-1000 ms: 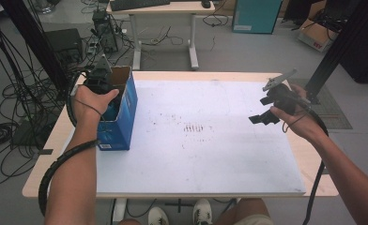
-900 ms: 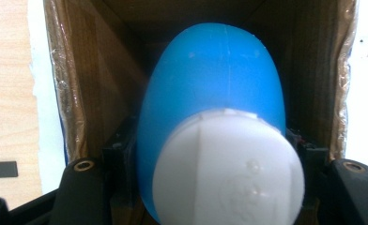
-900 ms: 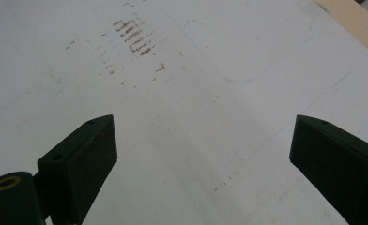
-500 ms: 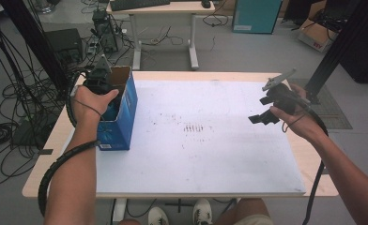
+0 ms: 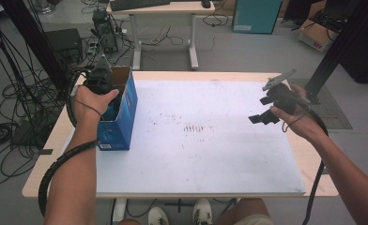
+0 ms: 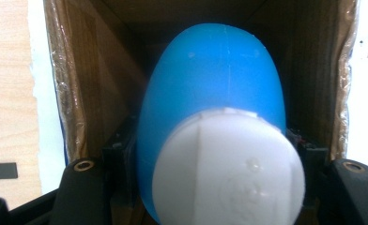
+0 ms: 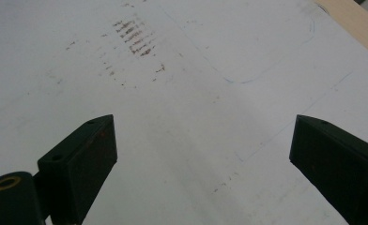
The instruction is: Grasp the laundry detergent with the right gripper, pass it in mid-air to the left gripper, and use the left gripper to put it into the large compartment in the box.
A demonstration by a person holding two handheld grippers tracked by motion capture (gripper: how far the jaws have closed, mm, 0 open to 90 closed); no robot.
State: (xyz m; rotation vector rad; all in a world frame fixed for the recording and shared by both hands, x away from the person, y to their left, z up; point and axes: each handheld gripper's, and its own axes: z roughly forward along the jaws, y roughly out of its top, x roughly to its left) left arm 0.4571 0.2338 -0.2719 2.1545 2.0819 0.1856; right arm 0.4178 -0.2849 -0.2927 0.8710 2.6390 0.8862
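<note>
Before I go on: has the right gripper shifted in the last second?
No. The right gripper hangs over the same spot near the right edge of the white sheet, jaws open.

Lab or workshop: cable bundles (image 5: 6,93) on grey floor, black frame posts (image 5: 29,37), desk with keyboard (image 5: 134,4).

Lower part of the blue bottle (image 6: 210,108) deep in the dim cardboard box (image 6: 65,93), white cap (image 6: 229,173) cut off below.

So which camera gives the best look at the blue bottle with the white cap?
The left gripper view: the blue bottle sits between the jaws inside the cardboard box. In the high view the left gripper reaches into that box, hiding the bottle.
</note>
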